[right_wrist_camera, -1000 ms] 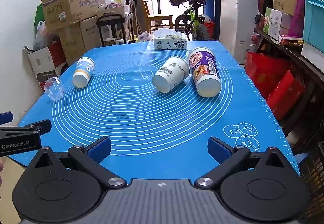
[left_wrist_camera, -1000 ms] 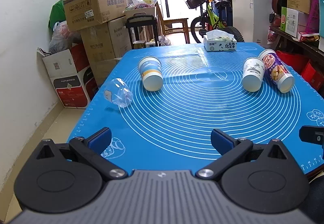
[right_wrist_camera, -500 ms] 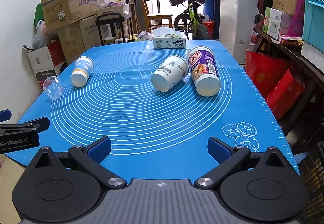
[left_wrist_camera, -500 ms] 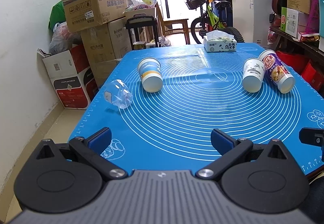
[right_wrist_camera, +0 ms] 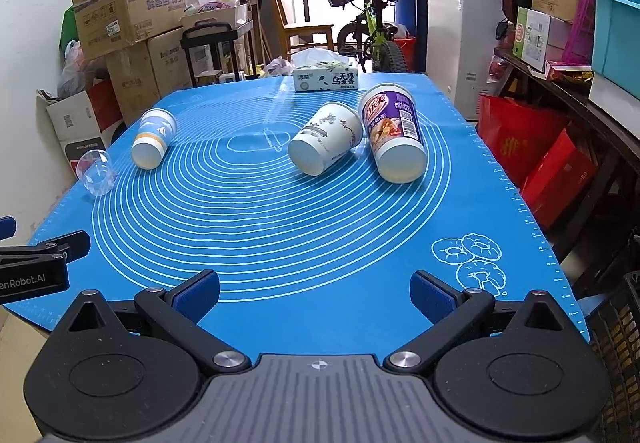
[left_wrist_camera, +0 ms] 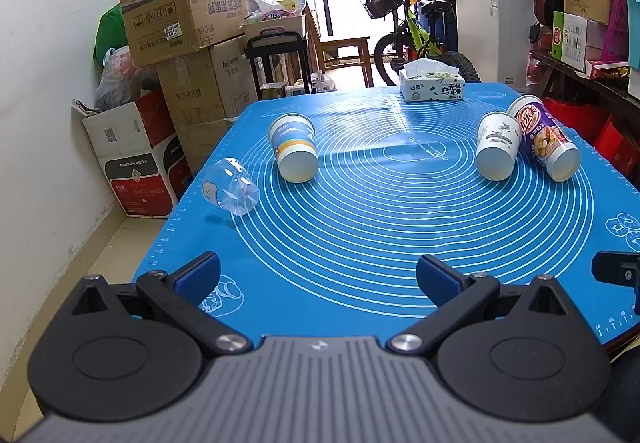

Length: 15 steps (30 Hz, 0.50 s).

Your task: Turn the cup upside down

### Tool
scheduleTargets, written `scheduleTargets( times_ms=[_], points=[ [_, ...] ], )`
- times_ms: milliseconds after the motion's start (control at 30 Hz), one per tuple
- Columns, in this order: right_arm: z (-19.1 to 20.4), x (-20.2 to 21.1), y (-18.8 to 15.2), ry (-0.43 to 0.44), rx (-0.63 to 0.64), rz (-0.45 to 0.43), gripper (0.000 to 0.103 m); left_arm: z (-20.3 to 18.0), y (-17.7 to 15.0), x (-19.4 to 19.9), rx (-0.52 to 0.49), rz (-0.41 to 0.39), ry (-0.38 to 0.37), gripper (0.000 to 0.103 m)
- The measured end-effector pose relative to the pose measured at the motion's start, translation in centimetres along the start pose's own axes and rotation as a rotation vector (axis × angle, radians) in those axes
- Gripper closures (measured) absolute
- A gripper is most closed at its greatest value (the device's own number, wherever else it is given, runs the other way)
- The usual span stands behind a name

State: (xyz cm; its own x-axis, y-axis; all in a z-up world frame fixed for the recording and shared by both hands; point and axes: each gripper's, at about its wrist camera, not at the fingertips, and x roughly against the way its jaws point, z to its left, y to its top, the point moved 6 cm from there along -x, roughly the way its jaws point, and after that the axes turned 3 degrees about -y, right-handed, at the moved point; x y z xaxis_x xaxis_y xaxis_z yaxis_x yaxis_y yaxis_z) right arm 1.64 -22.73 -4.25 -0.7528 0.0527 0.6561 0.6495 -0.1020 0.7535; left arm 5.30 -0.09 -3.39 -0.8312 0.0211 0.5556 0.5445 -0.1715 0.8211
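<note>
Since a second ago both cameras have crept slightly closer to the cups, and nothing on the mat has shifted. My left gripper and right gripper both hang spread wide over the near edge of the blue mat, holding nothing. From the right wrist I see only a cut-off sliver of the left tool at the frame's left edge.

Four cups lie on their sides. The clear plastic cup sits at the mat's left edge; it is hard to read, and I cannot tell which end is its mouth. The blue-and-yellow paper cup lies just beyond it, long axis running roughly toward me, base facing me. The white paper cup lies with its base toward me, angled left. The purple cup lies just beside it on the right, base also toward me; whether they touch I cannot tell.

A tissue box stands at the far edge. Nothing lies between my grippers and the cups.
</note>
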Motion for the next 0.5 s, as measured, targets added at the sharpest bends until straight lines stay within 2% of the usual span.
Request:
scheduleTargets(
  times_ms=[500],
  points=[
    [0.05, -0.03, 0.0, 0.001, 0.003, 0.002, 0.0, 0.26, 0.06, 0.0, -0.005, -0.01, 0.011, 0.0]
  ],
)
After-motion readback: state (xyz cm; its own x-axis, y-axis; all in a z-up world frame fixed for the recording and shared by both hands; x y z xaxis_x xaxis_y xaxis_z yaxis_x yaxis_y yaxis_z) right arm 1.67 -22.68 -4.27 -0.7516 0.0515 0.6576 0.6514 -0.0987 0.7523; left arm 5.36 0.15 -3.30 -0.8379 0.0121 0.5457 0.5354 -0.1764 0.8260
